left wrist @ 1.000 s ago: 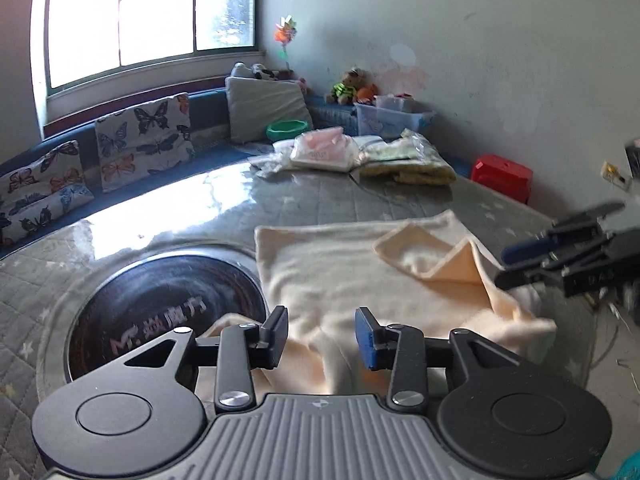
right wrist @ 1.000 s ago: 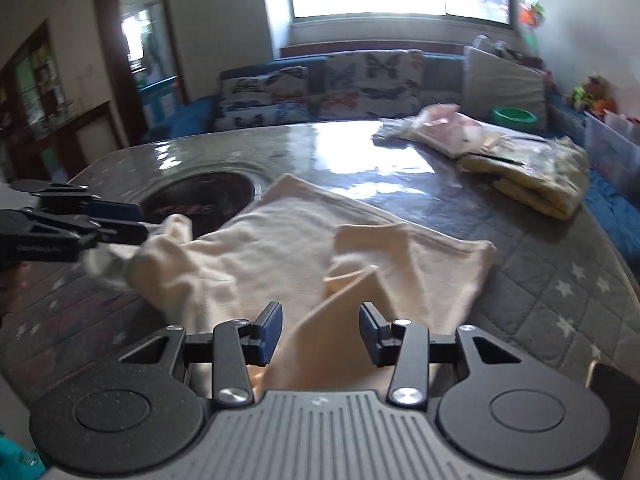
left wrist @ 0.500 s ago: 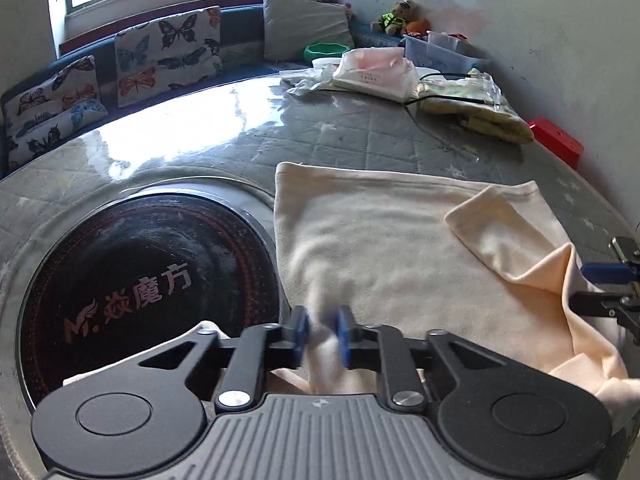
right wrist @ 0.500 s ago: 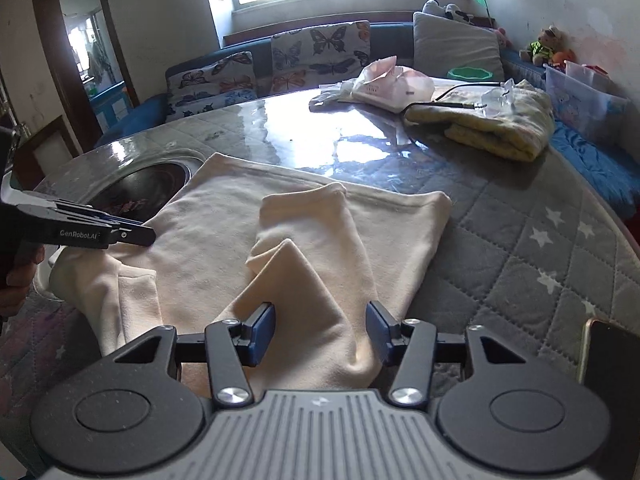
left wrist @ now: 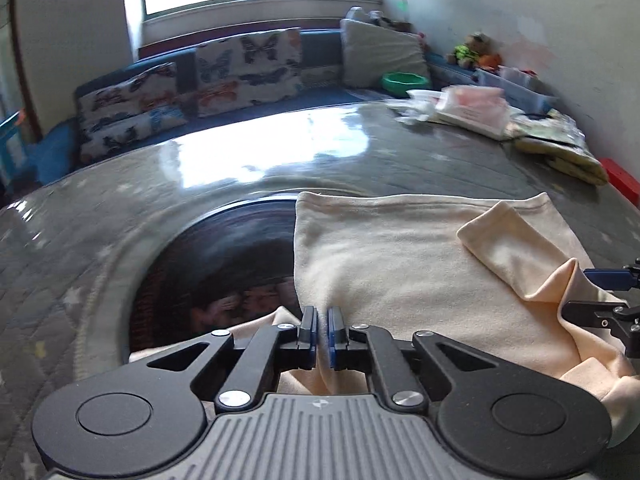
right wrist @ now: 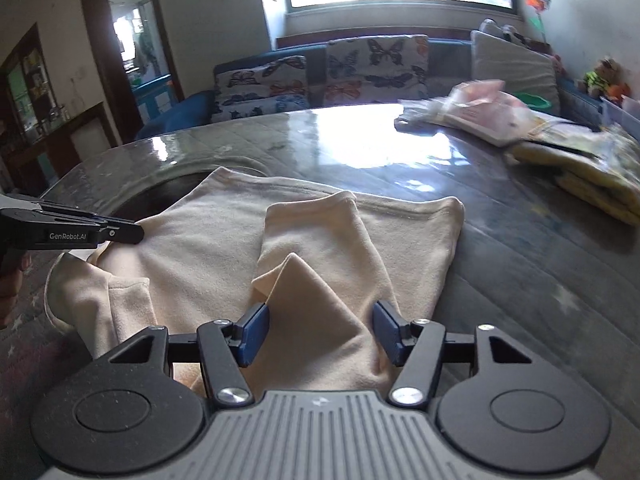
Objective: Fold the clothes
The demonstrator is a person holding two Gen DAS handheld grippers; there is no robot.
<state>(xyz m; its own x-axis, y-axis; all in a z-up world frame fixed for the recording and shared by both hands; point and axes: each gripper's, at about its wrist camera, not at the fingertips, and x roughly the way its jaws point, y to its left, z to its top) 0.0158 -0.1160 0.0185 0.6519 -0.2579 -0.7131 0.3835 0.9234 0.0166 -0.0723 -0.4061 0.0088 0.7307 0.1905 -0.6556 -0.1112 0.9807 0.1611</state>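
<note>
We see the cream garment (left wrist: 400, 264) spread on the grey quilted table (left wrist: 200, 200), partly over a dark round inset (left wrist: 224, 272). The left gripper (left wrist: 320, 334) is pinched closed on a fold at the garment's near edge; the right gripper (right wrist: 320, 330) – jaws opening – straddles a folded sleeve (right wrist: 316, 240), pads not pressing.
</note>
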